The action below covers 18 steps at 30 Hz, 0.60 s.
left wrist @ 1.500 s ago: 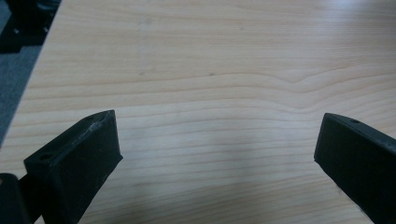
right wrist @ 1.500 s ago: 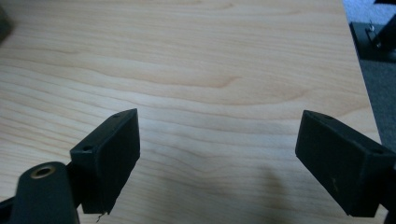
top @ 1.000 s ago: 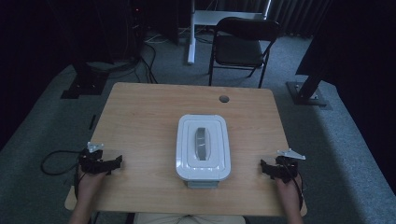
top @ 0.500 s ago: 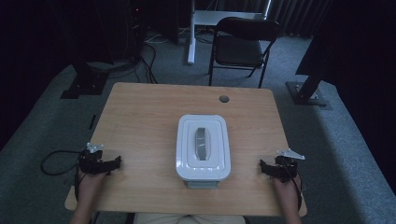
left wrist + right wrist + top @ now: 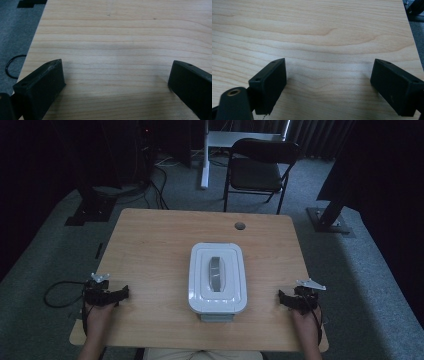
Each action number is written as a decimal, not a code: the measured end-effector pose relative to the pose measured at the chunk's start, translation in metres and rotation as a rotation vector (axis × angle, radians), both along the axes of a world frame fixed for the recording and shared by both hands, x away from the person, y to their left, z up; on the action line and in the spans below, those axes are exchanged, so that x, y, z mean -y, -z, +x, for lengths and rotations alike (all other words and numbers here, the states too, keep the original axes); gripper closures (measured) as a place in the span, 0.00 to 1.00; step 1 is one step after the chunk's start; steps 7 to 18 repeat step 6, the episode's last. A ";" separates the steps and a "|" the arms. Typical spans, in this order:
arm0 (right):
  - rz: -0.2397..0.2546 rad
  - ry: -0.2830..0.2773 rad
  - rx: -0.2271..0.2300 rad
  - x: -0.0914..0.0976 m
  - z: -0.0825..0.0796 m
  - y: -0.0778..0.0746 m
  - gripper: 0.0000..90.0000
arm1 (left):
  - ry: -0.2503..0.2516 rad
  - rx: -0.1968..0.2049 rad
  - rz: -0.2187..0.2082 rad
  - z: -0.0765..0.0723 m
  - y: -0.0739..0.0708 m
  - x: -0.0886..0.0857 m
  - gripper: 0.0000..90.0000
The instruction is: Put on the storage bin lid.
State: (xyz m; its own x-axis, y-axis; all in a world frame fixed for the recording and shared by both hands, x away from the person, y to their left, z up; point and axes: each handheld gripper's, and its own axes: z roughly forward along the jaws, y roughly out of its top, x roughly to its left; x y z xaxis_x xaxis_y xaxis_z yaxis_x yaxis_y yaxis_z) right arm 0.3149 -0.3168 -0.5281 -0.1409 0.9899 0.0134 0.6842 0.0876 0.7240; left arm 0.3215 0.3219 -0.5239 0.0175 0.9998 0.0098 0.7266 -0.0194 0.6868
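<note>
- High view: A white lidded box [image 5: 217,277] sits square in the middle of the table [image 5: 150,245], its grey handle running front to back along the lid. The left tongs [image 5: 120,293] rest near the table's left front corner and the right tongs [image 5: 283,298] near the right front edge, each well apart from the box and pointing in toward it. Set against the pictures from a second and half a second ago, nothing has shifted: both hands lie where they lay, and the box has not been touched. A small dark hole [image 5: 240,225] marks the far side of the table; a folding chair [image 5: 257,170] stands beyond it.
- Left gripper view: The left tongs [image 5: 115,82] are spread wide over bare wood, with nothing between the jaws. A black cable [image 5: 11,68] loops on the grey carpet past the table edge.
- Right gripper view: The right tongs [image 5: 328,82] are likewise spread wide and hold nothing, low over the wood grain near the table's right edge.
- Reading of the moment: With no motion across the second, the work on the box looks not yet begun. Both tongs appear parked and ready, and a reach inward to the lid seems the likely opening move.
</note>
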 end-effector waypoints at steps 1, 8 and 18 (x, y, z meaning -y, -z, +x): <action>0.000 0.001 0.000 0.000 0.000 0.000 0.14 | -0.006 0.000 -0.002 0.000 0.000 0.000 0.01; 0.001 0.004 0.000 0.000 0.000 0.000 0.14 | -0.007 0.000 -0.002 0.000 0.000 0.000 0.01; 0.001 0.004 0.000 0.000 0.000 0.000 0.14 | -0.007 0.000 -0.002 0.000 0.000 0.000 0.01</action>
